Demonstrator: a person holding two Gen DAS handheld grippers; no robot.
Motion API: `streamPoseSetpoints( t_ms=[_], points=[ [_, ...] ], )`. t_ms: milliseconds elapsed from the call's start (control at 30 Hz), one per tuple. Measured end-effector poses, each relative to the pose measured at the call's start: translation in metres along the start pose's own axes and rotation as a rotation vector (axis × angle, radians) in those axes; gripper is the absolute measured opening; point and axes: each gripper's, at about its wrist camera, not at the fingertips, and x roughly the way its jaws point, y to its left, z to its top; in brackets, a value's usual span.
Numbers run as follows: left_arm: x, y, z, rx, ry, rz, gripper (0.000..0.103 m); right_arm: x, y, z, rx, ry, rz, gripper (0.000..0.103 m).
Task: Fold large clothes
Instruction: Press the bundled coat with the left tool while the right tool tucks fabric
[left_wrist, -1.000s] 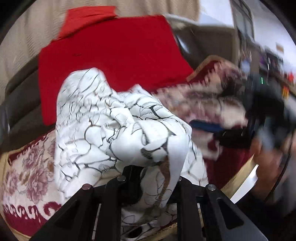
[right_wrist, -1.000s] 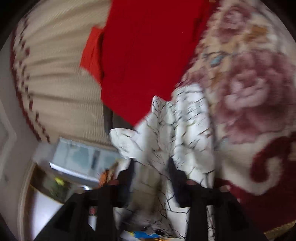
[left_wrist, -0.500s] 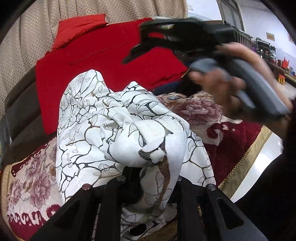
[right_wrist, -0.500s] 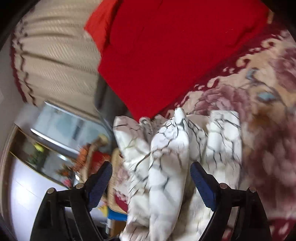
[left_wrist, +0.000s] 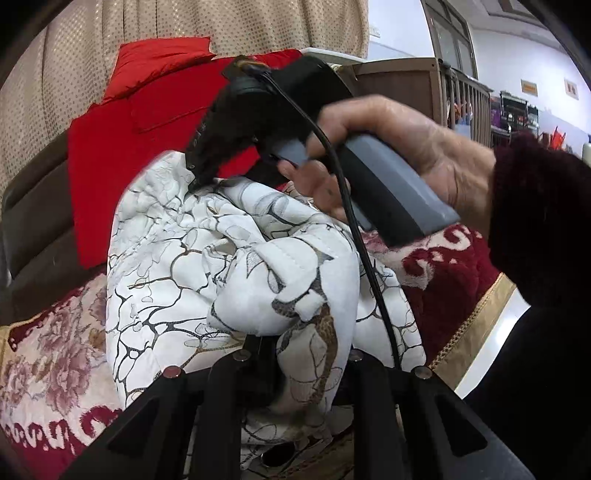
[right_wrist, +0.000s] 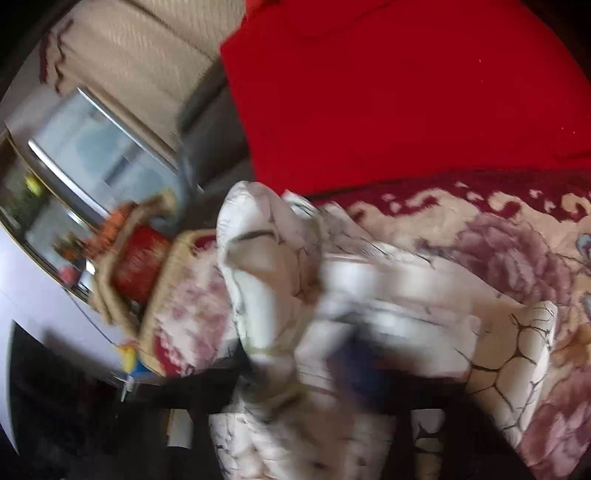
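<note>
A white garment with a dark branch print (left_wrist: 207, 266) lies bunched on a floral blanket (left_wrist: 48, 354). My left gripper (left_wrist: 306, 354) is shut on a thick fold at the garment's near end. In the left wrist view a hand (left_wrist: 402, 147) in a dark sleeve holds my right gripper (left_wrist: 197, 177), whose tips dip into the garment's far edge. The right wrist view is blurred: my right gripper (right_wrist: 299, 369) is closing its jaws, with bunched white garment (right_wrist: 266, 280) pinched between them and a blue pad (right_wrist: 362, 373) against the cloth.
A red cloth (left_wrist: 147, 125) and a red cushion (left_wrist: 159, 62) cover the sofa back behind the garment, with a beige curtain (left_wrist: 110, 44) beyond. A black cable (left_wrist: 354, 229) trails from the right gripper across the garment. The blanket's gold edge (left_wrist: 476, 325) runs at the right.
My right gripper swung from beside the garment to over its far edge, rolled, and closed from wide open onto the cloth. The left gripper kept its hold and barely moved.
</note>
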Motion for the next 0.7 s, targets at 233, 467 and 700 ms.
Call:
streamPoseSetpoints(
  t_ms=[233,467,700],
  points=[
    [-0.001,-0.015,0.021,0.048,-0.015,-0.057,0.018,-0.057,-0.007,-0.001,-0.015,-0.137,-0.034,0.01],
    [0.027,-0.044,0.017,0.109,0.016,-0.095,0.018,-0.054,-0.072,-0.01,0.112,-0.064,-0.103,0.01],
    [0.022,-0.05,0.002,0.201,0.017,-0.078,0.02,-0.034,-0.111,-0.027,0.209,-0.008,-0.049,0.01]
  ],
)
